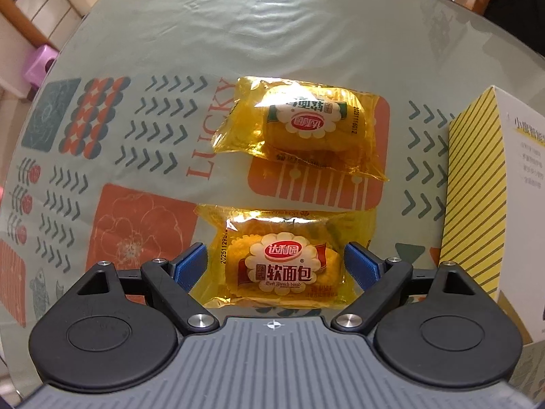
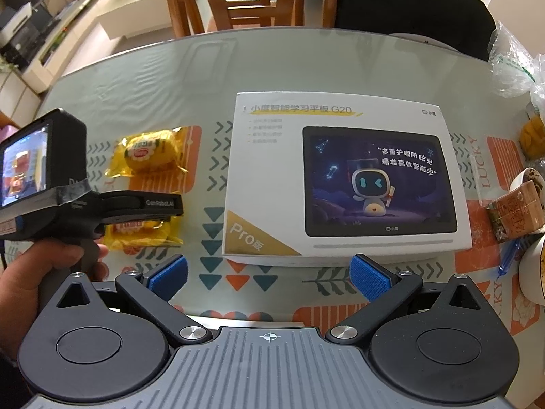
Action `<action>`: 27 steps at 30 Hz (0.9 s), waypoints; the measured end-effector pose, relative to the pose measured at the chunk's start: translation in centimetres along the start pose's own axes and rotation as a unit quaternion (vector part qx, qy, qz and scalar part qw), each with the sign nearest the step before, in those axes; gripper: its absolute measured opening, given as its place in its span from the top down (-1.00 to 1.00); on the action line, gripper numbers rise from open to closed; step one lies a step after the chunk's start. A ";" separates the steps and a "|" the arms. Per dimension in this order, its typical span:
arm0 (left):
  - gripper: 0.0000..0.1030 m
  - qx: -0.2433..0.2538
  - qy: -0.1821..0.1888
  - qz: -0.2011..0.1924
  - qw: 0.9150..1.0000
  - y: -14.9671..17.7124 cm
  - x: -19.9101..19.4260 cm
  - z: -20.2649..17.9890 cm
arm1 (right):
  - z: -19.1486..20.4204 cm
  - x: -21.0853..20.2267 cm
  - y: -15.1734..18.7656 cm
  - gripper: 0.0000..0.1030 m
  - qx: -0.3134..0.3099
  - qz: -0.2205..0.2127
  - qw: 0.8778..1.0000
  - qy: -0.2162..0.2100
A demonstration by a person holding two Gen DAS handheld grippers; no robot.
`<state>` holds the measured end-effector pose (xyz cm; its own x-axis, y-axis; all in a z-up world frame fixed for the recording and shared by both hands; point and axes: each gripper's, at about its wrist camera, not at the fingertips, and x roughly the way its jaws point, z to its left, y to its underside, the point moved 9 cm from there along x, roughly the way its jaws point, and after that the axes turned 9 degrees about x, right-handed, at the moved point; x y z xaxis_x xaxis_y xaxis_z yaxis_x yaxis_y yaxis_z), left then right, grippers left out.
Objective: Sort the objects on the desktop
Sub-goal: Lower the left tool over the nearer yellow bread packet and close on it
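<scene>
Left wrist view: left gripper [image 1: 275, 266] low in frame, blue pads spread wide either side of near yellow plastic-wrapped soft bread packet [image 1: 277, 259], neither pad touching. Packet flat on patterned tablecloth [image 1: 143, 143], long axis left-right, label upright. Second yellow bread packet [image 1: 303, 126] above centre, label inverted, slightly tilted. Right wrist view: right gripper [image 2: 269, 277] spread wide, empty, just below white tablet box [image 2: 340, 177].

Left wrist: low, close over near bread packet [image 1: 279, 266], facing 12 o'clock.
Right wrist: higher, facing tablet box [image 2: 340, 177].
Shared: both packets, box.
</scene>
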<state>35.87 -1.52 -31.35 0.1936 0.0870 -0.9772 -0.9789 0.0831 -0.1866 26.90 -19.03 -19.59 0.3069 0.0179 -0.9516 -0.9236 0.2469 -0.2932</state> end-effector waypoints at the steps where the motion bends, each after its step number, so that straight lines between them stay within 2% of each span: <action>1: -1.00 0.009 -0.002 -0.002 1.000 -0.1 0.1 -0.2 | 0.0 0.0 0.0 -1.00 0.000 0.000 1.000 0.000; 4: -1.00 0.027 -0.008 -0.007 1.000 -0.1 0.2 -0.6 | 0.1 0.0 -0.1 -1.00 -0.002 0.000 1.000 -0.001; 14: -1.00 0.031 -0.011 -0.026 0.999 0.2 0.3 -0.9 | 0.7 0.0 -0.2 -1.00 -0.007 -0.002 1.000 -0.006; 21: -1.00 0.011 0.034 0.000 0.999 0.0 1.2 -0.1 | 1.1 -0.3 -0.3 -1.00 -0.010 -0.006 1.000 -0.009; 24: -1.00 0.041 0.030 -0.016 0.999 -0.1 1.1 -0.5 | 1.2 -0.5 -0.4 -1.00 -0.012 -0.008 1.000 -0.010; 27: -0.70 0.066 0.023 -0.033 0.997 0.1 -0.1 -1.3 | 1.3 -0.6 -0.4 -1.00 -0.013 -0.010 1.000 -0.011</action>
<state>35.63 -2.77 -31.38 0.2512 0.0309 -0.9674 -0.9463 0.2179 -0.2387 27.39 -17.84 -18.74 0.3306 0.0340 -0.9432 -0.9227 0.2215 -0.3154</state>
